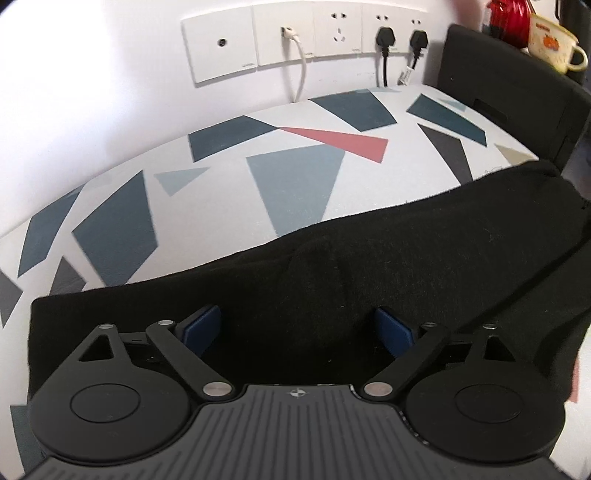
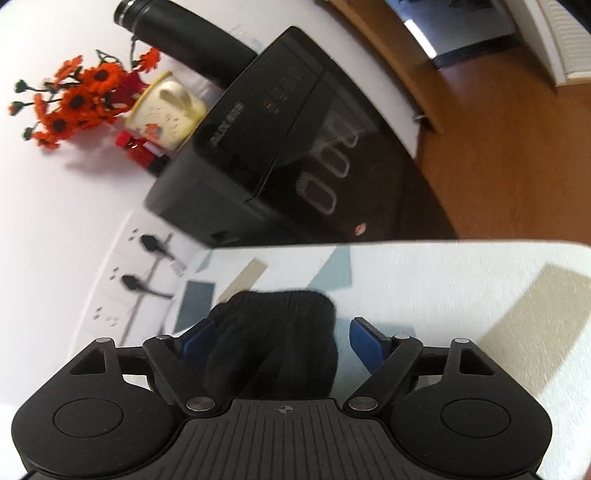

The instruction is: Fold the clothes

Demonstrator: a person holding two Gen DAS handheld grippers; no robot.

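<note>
A black garment (image 1: 369,266) lies spread across the near part of a table covered in a white cloth with grey, blue and red shapes (image 1: 295,173). My left gripper (image 1: 297,330) hovers over the garment near its left edge, open, with only flat fabric showing between its blue pads (image 1: 201,326). In the right wrist view a bunched end of the black garment (image 2: 280,332) sits between the fingers of my right gripper (image 2: 282,341), which is open; the left blue pad (image 2: 195,341) is close to the fabric, the right pad stands apart from it.
A row of wall sockets (image 1: 306,40) with plugged cables runs behind the table. A black appliance (image 2: 266,155) stands past the table's end, with a cream mug (image 2: 166,110), red bottle (image 2: 140,149), orange flowers (image 2: 74,103) and black flask (image 2: 184,33) beside it. Wooden floor (image 2: 517,155) lies beyond.
</note>
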